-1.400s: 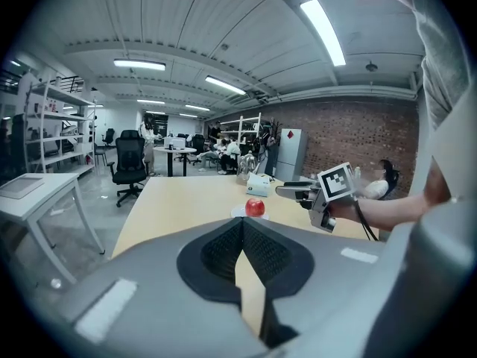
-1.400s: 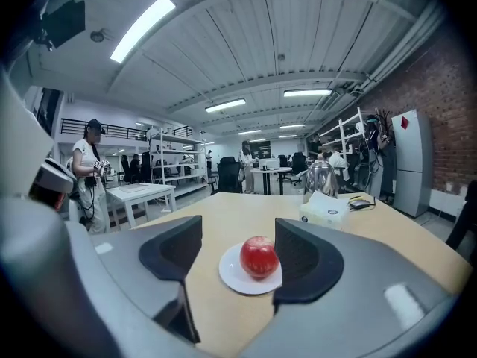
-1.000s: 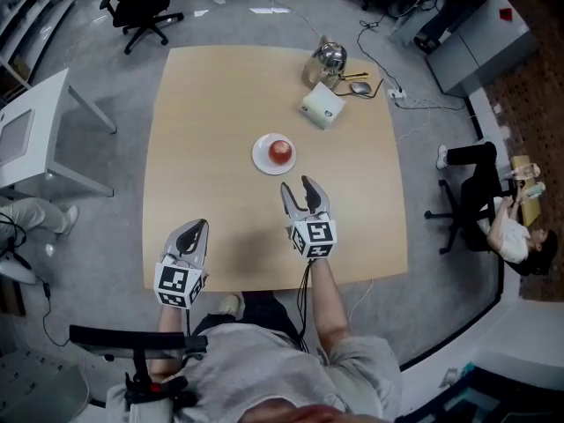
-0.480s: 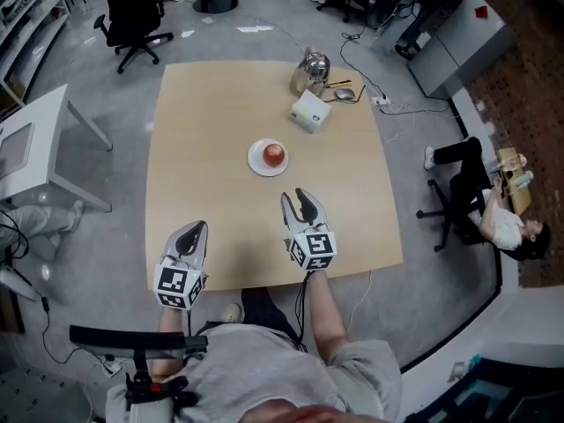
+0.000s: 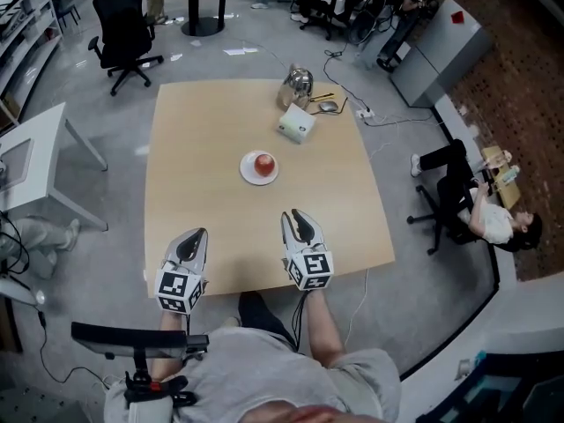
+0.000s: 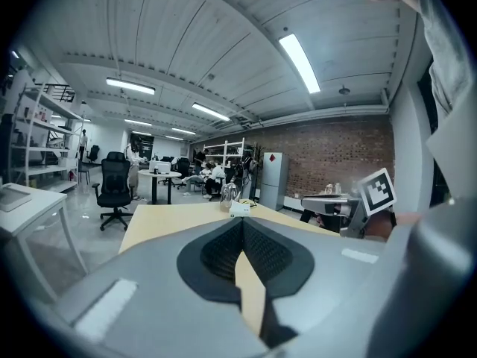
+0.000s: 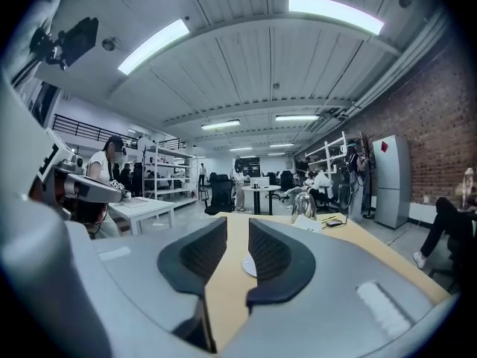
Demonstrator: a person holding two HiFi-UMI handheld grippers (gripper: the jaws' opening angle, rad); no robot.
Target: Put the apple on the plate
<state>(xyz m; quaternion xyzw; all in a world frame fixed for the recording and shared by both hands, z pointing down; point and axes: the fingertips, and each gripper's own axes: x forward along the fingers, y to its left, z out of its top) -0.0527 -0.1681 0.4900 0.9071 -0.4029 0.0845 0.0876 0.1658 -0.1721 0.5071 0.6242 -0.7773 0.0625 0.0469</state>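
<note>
A red apple point(image 5: 263, 162) sits on a small white plate point(image 5: 248, 174) in the middle of the light wooden table point(image 5: 198, 122). My right gripper point(image 5: 297, 219) hovers near the table's front edge, well short of the plate and a little to its right. Its jaws are closing with nothing between them. In the right gripper view the gripper point(image 7: 237, 227) shows a narrow gap, and the plate's edge point(image 7: 246, 266) peeks through it; the apple is hidden. My left gripper point(image 5: 191, 240) hangs at the front left, its pads point(image 6: 262, 249) meeting at the tips, empty.
At the table's far side stand a metal kettle point(image 5: 298, 82), a white box point(image 5: 296, 123) and a mouse with cables point(image 5: 329, 106). Around the table are a black office chair point(image 5: 124, 26), a white desk point(image 5: 33, 167) at the left and a seated person point(image 5: 483, 211) at the right.
Both grippers have drawn back from the plate toward the table's front edge and risen. The right jaws have narrowed. The apple stays on the plate.
</note>
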